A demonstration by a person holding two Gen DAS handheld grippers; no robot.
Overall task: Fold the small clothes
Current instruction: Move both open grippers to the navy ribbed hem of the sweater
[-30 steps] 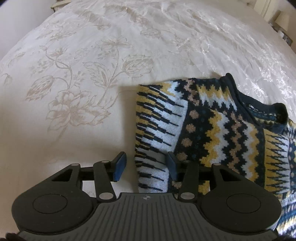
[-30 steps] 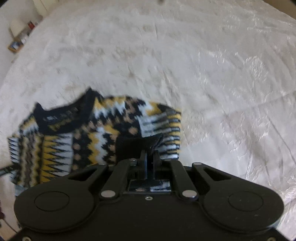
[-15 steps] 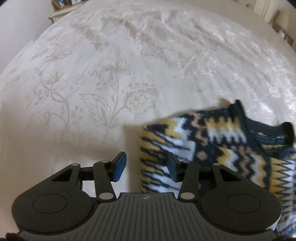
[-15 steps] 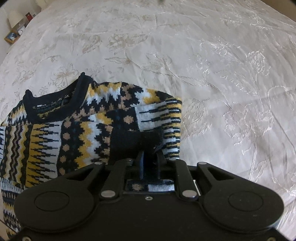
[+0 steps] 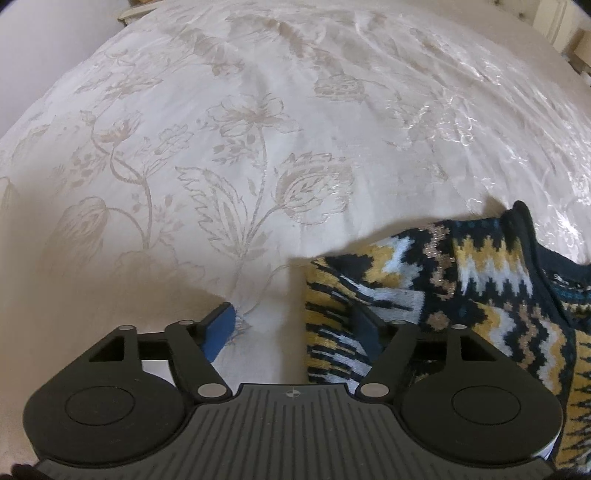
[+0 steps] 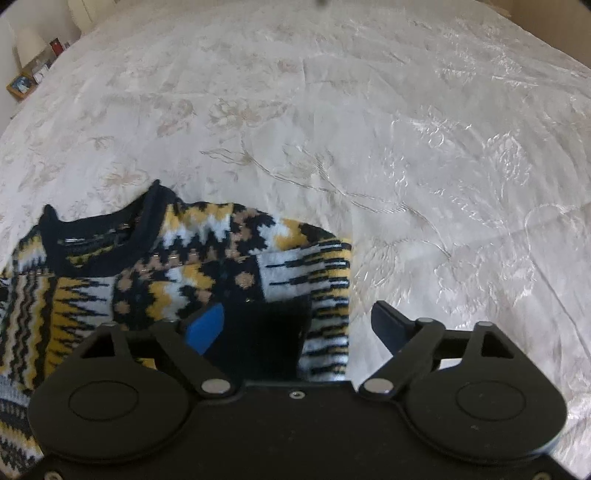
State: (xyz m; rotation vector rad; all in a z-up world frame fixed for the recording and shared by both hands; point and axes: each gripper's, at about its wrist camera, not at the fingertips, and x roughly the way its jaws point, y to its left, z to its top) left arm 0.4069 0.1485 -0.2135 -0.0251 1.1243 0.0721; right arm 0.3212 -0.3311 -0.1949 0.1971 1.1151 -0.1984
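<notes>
A small knitted sweater (image 5: 461,280) with a navy, yellow and white zigzag pattern and a dark neckband lies on the cream floral bedspread (image 5: 258,147). My left gripper (image 5: 295,328) hovers at the sweater's folded left edge. Its jaws are opening; the blue left pad (image 5: 219,326) is over bare bedspread, the right finger over the knit, and nothing is pressed. In the right wrist view the sweater (image 6: 166,266) lies low on the left. My right gripper (image 6: 295,325) is opening wide, with the dark sleeve cuff (image 6: 266,332) lying loose between its fingers.
The bedspread (image 6: 424,147) stretches far beyond and to the right of the sweater. A low shelf with a framed picture (image 6: 22,85) stands past the bed's far left corner. Pale furniture (image 5: 569,33) shows at the top right of the left wrist view.
The right gripper, shut on the dark cuff earlier, has spread its jaws and let it go. The left gripper's jaws have widened and it has shifted left off the sweater's edge.
</notes>
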